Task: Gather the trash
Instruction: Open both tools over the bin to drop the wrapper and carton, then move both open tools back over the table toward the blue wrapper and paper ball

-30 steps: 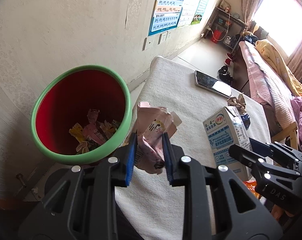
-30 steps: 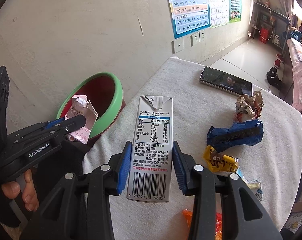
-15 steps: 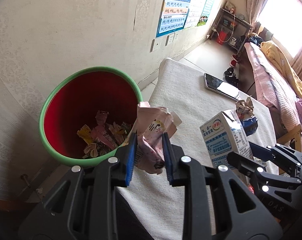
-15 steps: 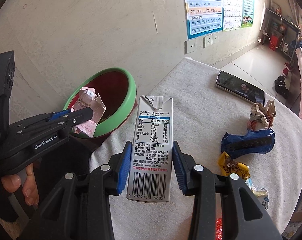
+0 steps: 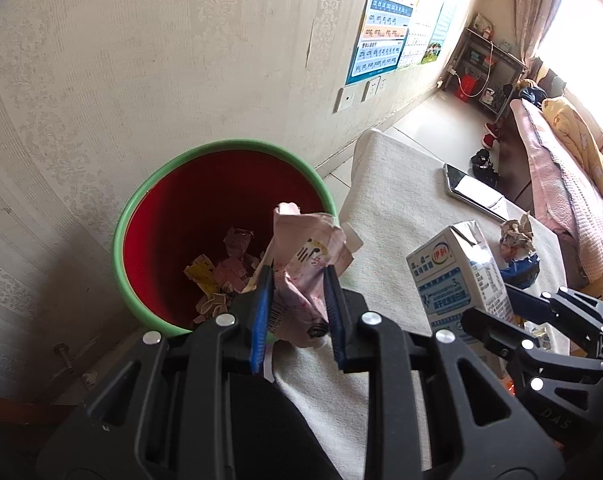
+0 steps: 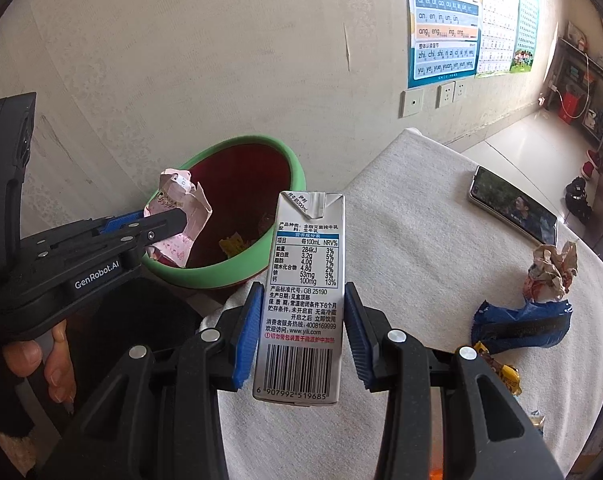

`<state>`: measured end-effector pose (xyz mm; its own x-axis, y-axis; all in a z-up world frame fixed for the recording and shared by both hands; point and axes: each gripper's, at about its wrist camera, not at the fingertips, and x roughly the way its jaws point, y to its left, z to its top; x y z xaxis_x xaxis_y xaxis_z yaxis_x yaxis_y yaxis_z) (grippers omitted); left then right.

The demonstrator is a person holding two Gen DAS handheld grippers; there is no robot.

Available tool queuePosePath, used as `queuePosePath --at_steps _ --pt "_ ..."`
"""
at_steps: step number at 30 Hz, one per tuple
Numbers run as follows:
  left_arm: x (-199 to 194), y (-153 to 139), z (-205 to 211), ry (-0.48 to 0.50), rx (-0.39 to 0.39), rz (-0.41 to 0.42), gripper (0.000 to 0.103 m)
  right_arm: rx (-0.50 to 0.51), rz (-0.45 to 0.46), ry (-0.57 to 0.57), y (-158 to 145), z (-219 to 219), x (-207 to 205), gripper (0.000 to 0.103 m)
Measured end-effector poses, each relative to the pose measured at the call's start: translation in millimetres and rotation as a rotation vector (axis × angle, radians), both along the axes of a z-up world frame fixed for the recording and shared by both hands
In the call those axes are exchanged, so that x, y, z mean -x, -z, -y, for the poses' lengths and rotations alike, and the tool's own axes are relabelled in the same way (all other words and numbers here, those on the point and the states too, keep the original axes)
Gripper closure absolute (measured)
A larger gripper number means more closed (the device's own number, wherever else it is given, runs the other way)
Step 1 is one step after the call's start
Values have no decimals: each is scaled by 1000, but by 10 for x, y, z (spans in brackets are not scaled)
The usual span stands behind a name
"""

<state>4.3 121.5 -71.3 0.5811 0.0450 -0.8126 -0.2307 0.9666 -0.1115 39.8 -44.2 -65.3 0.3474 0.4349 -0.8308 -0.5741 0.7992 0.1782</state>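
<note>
a bedroom with patterned wallpaper, and a table [image 6: 421,216] under a pale towelling cloth. nearest, the right gripper [image 6: 301,320] is clamped on an upright milk carton [image 6: 305,280] held above the cloth, its base hiding what lies below. to its left the left gripper [image 5: 297,300] pinches a crumpled pink wrapper [image 5: 305,264] just over the green rim of the red bin [image 5: 157,204], where scraps lie in the bottom, too jumbled to name. further along the cloth lie a blue wrapper [image 6: 521,324], a crumpled paper ball [image 6: 549,268] and a phone [image 6: 513,204]; the yellow packet [image 6: 501,372] is half cut off behind a finger.
</note>
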Motion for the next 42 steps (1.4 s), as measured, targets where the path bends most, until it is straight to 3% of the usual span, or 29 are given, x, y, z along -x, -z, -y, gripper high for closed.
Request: queuePosePath --at_steps 9,16,26,28,30,35,42 --pt "-30 75 -339 -74 10 -14 78 -26 -10 -26 35 -332 -149 64" --pt "-92 99 -602 -128 -29 -16 78 -49 -43 -52 53 -697 -393 64" --pt "-198 169 -843 -182 -38 -27 78 -102 -32 -90 -83 -1090 -491 63" --pt "-199 176 -821 -188 -40 -31 71 -115 -28 -88 -96 -1075 -481 47" --pt "-160 159 -806 -193 -50 -17 54 -123 -29 -76 -94 -999 -467 46" --pt "-71 124 -712 -172 -67 4 38 -95 -10 -8 -40 -526 -445 43" --pt "-25 116 -484 -118 -26 1 31 97 95 280 71 771 -762 42"
